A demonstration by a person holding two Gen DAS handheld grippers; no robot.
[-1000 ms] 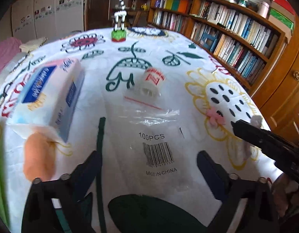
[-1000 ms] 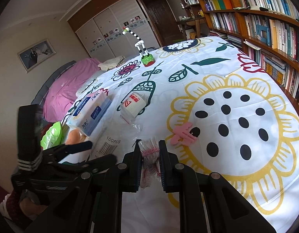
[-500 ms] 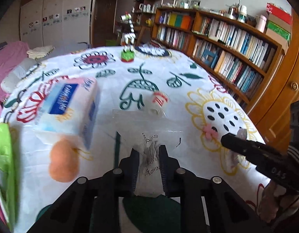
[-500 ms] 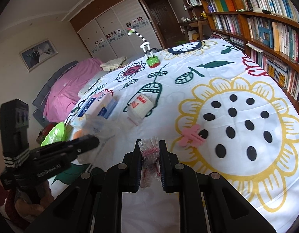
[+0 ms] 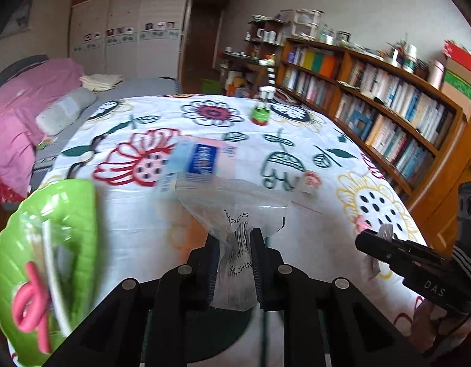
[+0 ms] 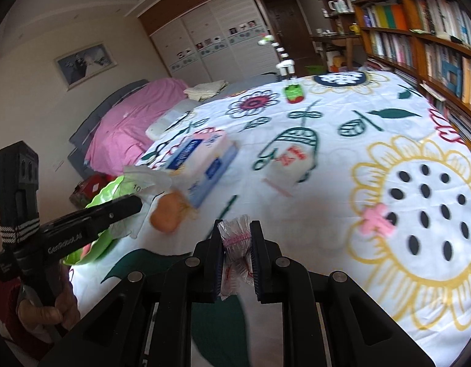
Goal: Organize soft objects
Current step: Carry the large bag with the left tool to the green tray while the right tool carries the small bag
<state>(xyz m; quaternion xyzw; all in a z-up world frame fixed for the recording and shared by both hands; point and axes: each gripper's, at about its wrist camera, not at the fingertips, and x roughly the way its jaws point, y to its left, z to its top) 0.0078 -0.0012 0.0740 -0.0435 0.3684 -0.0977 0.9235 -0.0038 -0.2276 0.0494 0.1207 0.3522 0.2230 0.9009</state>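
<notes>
Tissue pack lies on bedspread, sponge just before it, small packet to its right. Toy stands behind, near far edge. Bookshelf runs along bed's right side.

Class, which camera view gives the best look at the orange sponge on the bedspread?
The right wrist view: the orange sponge lies in plain sight beside the tissue pack, though motion-blurred. In the left wrist view only a faint orange blur shows behind the clear bag.
</notes>
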